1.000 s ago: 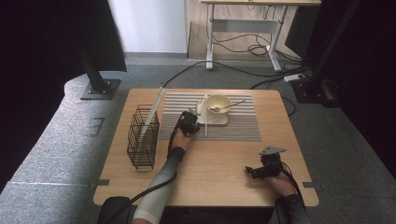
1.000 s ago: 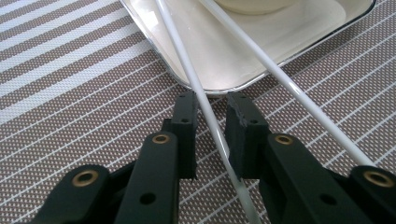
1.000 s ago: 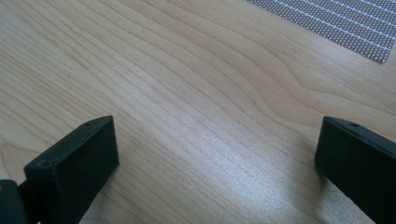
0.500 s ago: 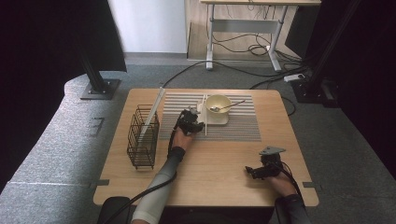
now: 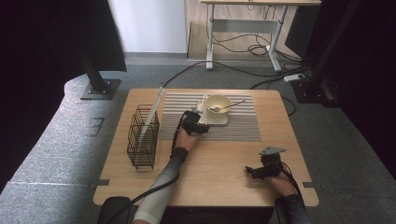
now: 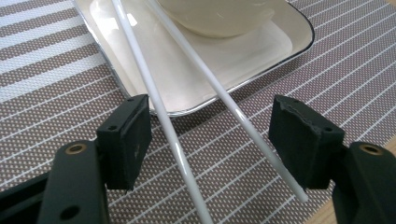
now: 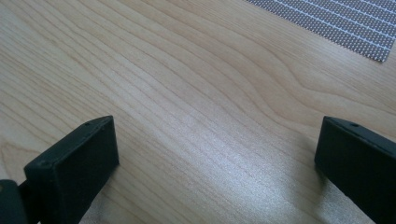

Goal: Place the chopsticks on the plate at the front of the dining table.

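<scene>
The chopsticks are white, smooth and shiny — like plastic. The tray looks glossy too. The mat is woven and rough. The table is pale wood — smooth, matt. The basket is dark wire.

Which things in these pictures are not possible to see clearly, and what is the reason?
- Chopsticks: left gripper view, far ends cut off by the top edge, one near end by the bottom edge.
- Bowl: same view, its upper part cut off by the top edge.
- Bowl contents: high view, too small to tell.
- Left gripper: high view, too small to judge its jaws.
- Wire basket contents: high view, too small.
</scene>
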